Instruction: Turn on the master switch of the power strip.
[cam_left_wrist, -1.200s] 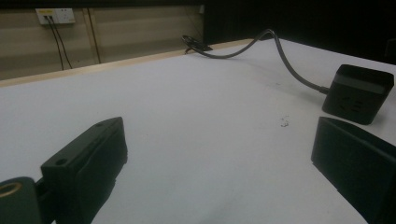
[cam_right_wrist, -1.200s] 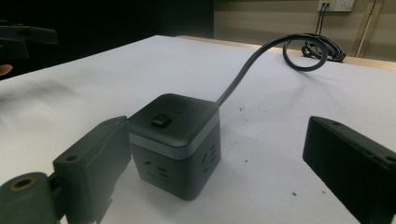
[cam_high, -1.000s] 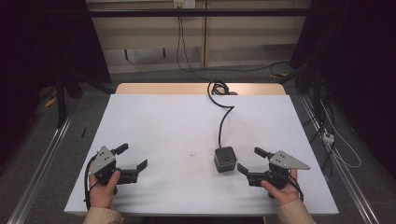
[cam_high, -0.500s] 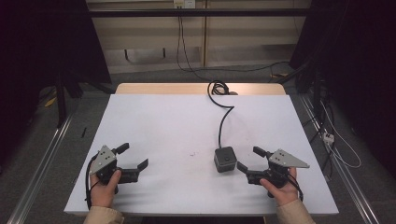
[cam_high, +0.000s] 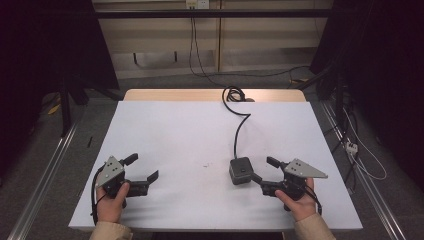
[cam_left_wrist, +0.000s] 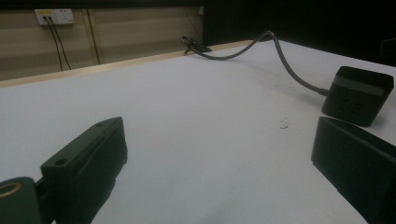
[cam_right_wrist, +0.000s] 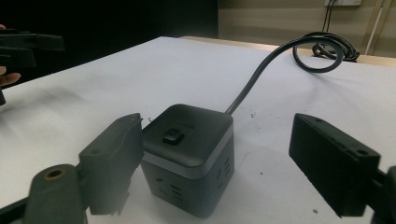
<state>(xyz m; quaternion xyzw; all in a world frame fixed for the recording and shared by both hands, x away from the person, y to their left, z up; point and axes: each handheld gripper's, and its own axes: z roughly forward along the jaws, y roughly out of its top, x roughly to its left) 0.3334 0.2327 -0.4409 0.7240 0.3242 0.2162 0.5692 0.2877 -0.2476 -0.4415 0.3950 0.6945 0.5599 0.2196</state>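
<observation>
A black cube power strip (cam_high: 240, 171) sits on the white table (cam_high: 175, 135), right of centre near the front. Its black cable (cam_high: 239, 125) runs to the far edge and coils there. My right gripper (cam_high: 262, 168) lies just right of the cube. In the right gripper view the cube (cam_right_wrist: 187, 154) stands between the jaws, close against the left one, with a wide gap to the right one. These jaws have just been closing and the gripper (cam_right_wrist: 217, 133) is still open. My left gripper (cam_high: 145, 166) rests open and empty at the front left.
In the left gripper view the gripper (cam_left_wrist: 217, 130) faces bare table, with the cube (cam_left_wrist: 357, 95) and its cable (cam_left_wrist: 280, 56) off to the right. A wooden strip borders the table's far edge. Wall sockets and floor cables lie beyond.
The right gripper's jaws have narrowed a little around the cube. Both hands have stayed where they were.
</observation>
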